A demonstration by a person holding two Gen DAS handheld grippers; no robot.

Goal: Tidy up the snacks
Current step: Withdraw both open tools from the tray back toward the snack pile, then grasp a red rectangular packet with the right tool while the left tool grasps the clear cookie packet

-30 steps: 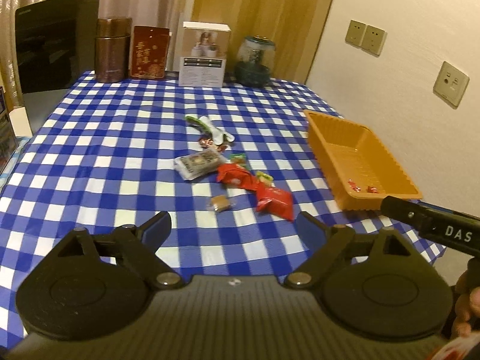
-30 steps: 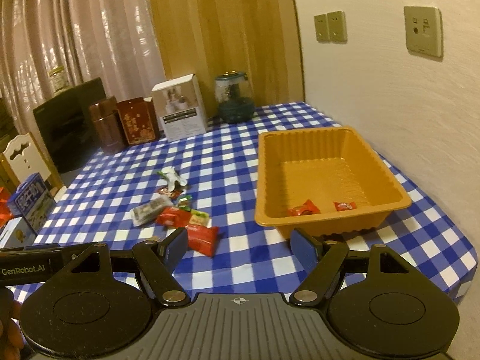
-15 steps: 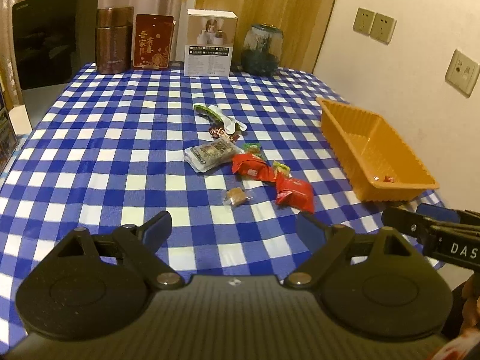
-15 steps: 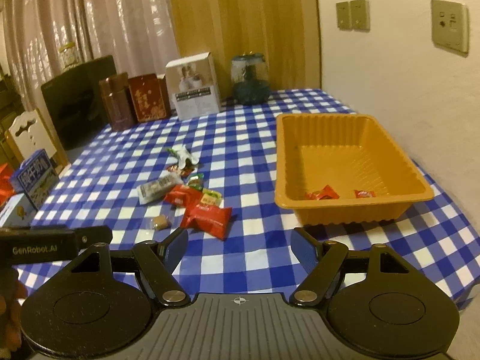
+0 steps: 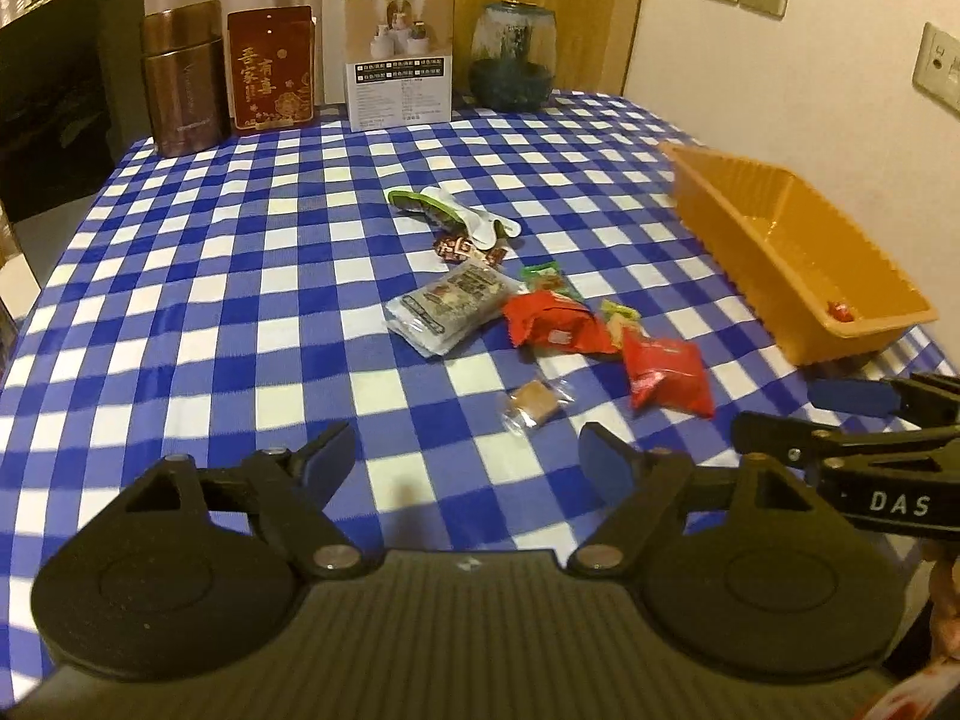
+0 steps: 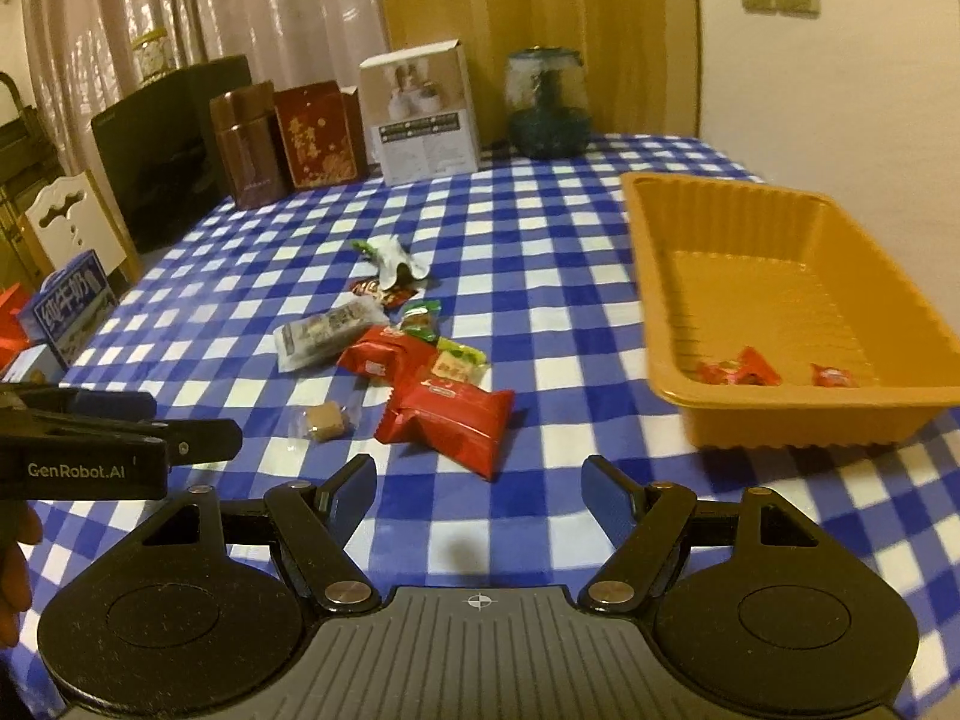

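A heap of snacks lies mid-table on the blue checked cloth: two red packets [image 5: 666, 373] [image 6: 447, 414], a clear-wrapped grey bar [image 5: 451, 306] [image 6: 327, 330], a small brown sweet [image 5: 531, 403] [image 6: 324, 420], green and white wrappers [image 5: 447, 213]. The orange tray [image 5: 798, 258] [image 6: 666, 276] stands at the right with a few red sweets [image 6: 738, 373] inside. My left gripper [image 5: 468, 462] hovers just short of the brown sweet, jaws closing with nothing between them. My right gripper [image 6: 477, 495] hangs open and empty just short of the nearer red packet.
Along the far edge stand a brown canister [image 5: 186, 78], a red box [image 5: 273, 69], a white carton [image 5: 399, 54] and a glass jar [image 5: 511, 57]. A dark monitor [image 5: 54, 90] sits back left. A wall runs close behind the tray.
Both grippers have come down and forward toward the snack heap, which now looms larger. The left jaws have narrowed slightly. The snacks and tray have not moved.
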